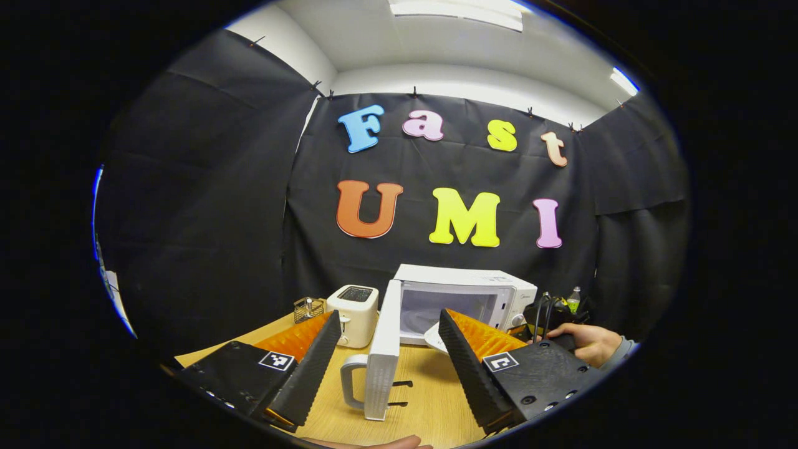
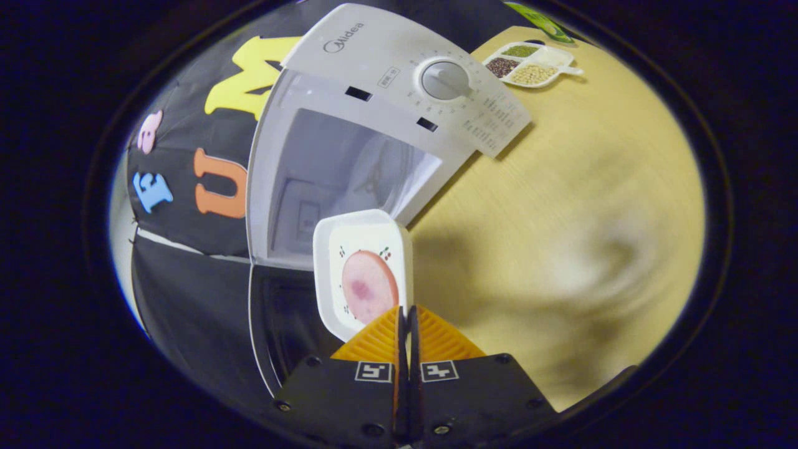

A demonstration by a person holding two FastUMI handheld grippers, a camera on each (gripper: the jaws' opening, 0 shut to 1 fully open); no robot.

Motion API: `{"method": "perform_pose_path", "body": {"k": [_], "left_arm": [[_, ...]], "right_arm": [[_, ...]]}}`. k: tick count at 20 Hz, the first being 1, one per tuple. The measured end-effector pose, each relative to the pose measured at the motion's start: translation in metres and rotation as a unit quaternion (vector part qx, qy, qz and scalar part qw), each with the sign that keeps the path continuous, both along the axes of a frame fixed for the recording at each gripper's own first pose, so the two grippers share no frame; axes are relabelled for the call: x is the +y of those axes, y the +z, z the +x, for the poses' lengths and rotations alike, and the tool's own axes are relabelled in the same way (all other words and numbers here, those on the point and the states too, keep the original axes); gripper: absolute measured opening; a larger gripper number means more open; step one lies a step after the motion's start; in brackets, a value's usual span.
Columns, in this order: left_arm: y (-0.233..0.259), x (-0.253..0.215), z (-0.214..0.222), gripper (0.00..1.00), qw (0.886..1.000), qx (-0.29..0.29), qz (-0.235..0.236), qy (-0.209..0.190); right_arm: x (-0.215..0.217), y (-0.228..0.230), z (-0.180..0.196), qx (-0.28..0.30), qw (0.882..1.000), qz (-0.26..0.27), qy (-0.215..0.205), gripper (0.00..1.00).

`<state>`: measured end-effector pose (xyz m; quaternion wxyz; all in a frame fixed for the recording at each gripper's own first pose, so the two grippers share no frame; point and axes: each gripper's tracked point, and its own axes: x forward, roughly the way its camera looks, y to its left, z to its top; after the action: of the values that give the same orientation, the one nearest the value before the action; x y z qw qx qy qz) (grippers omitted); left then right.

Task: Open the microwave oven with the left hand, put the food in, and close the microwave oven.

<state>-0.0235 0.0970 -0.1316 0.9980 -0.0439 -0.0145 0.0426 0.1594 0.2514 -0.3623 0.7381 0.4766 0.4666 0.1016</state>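
The right gripper (image 2: 406,321) is pinching the rim of the stiff, light plate (image 2: 361,274); its ham slice (image 2: 369,287) may be sliding. The left gripper (image 1: 389,343) is hanging wide open by the microwave door (image 1: 381,355).

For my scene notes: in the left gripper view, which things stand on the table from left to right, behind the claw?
Wire basket → toaster → open microwave door → microwave oven → bottle.

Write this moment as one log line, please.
door: open | left tool: open, free | right tool: shut on plate with food | plate at microwave mouth
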Motion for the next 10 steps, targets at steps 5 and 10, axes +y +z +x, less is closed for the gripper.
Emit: {"method": "perform_pose_path", "body": {"k": [5, 10], "left_arm": [[0.001, 0.007, 0.000, 0.94, 1.000, -0.004, -0.001, 0.009], [-0.003, 0.022, 0.004, 0.94, 1.000, 0.010, 0.008, 0.023]], "right_arm": [[0.026, 0.008, 0.059, -0.042, 0.990, 0.022, -0.134, 0.04], [0.045, -0.009, 0.116, -0.067, 0.976, 0.049, -0.200, 0.00]]}}
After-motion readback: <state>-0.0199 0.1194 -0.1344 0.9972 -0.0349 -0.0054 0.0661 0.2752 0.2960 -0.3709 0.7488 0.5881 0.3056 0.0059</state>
